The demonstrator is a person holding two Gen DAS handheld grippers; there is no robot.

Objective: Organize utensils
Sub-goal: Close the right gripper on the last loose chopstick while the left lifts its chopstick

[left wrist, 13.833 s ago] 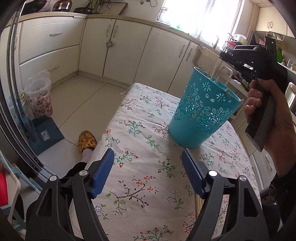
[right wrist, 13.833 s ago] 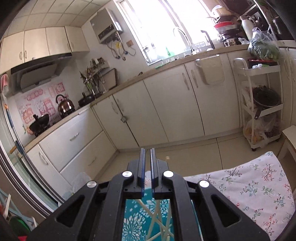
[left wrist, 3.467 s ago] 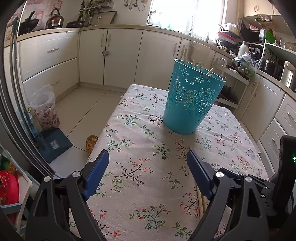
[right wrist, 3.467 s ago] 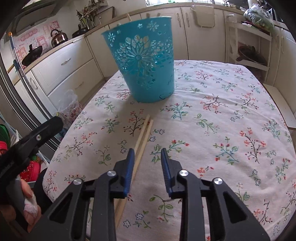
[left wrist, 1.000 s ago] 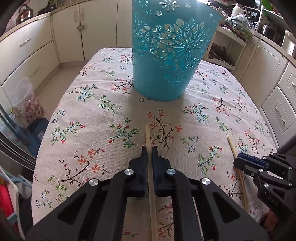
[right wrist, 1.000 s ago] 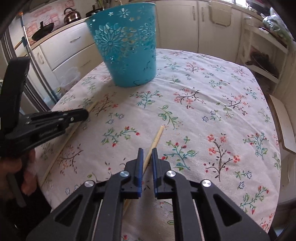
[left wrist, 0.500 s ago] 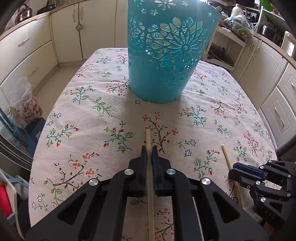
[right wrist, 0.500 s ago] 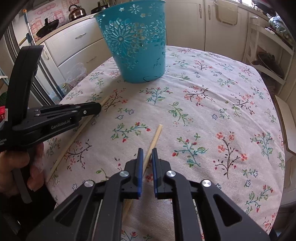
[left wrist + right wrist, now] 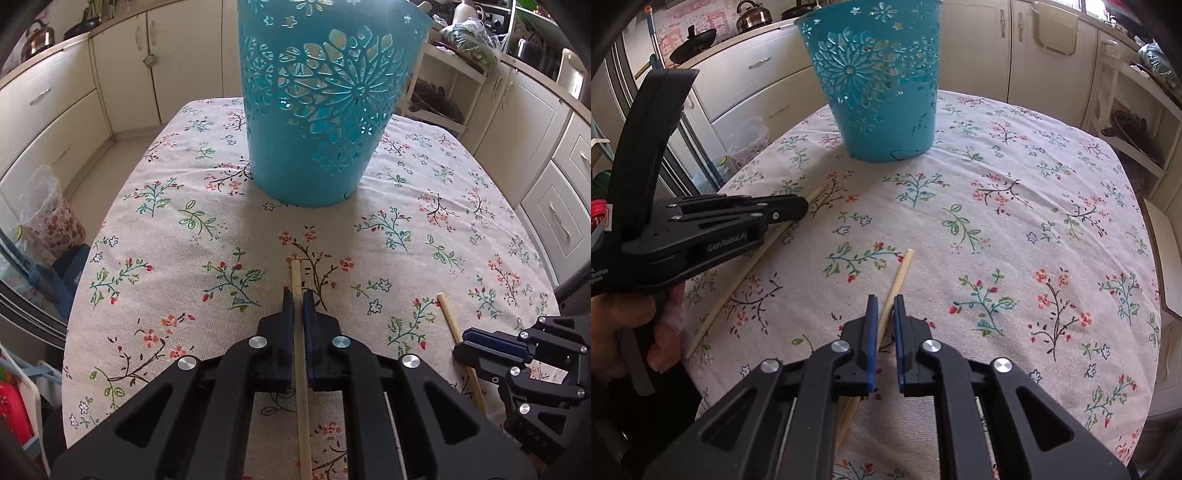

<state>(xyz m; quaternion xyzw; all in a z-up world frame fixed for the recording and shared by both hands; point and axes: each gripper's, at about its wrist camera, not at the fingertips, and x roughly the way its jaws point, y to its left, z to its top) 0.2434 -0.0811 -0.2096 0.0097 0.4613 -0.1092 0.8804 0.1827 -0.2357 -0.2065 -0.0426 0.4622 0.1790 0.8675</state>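
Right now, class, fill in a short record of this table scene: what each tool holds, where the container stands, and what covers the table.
left tool: shut on one wooden chopstick, tip pointing toward the basket
right tool: shut on the other chopstick
container: teal cut-out basket, upright, beyond both chopstick tips
chopsticks: apart, each with its far end free past the pads
table cover: floral cloth
holder: a hand grips the left tool
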